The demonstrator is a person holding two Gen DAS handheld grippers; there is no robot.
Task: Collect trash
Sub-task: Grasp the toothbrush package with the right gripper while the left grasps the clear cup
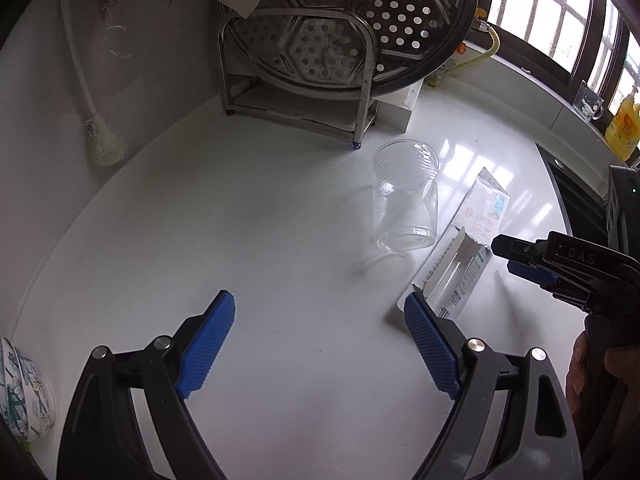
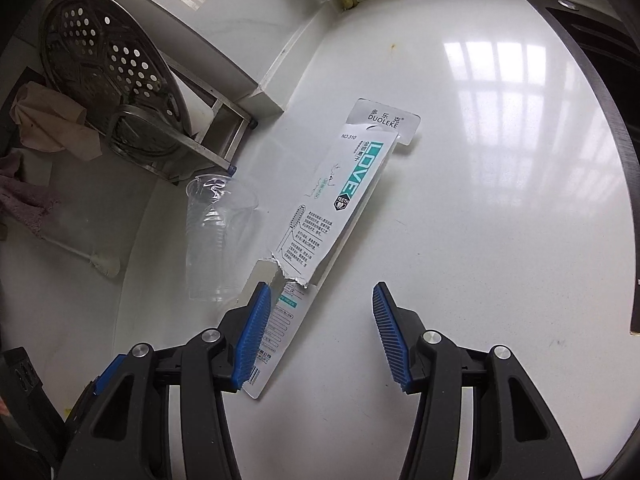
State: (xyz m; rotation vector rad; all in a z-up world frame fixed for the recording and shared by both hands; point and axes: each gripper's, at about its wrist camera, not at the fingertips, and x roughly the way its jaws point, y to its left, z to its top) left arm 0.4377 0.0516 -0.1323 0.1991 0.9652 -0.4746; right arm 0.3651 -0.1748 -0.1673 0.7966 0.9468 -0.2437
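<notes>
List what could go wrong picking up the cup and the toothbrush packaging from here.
1. The clear plastic cup is thin and already creased; the open left gripper could crush it or knock it over.
2. The torn toothbrush packaging lies flat on the glossy counter; the open right gripper may slide over it rather than pinch it.
3. Cup and packaging sit very close, so moving one could shove the other.
</notes>
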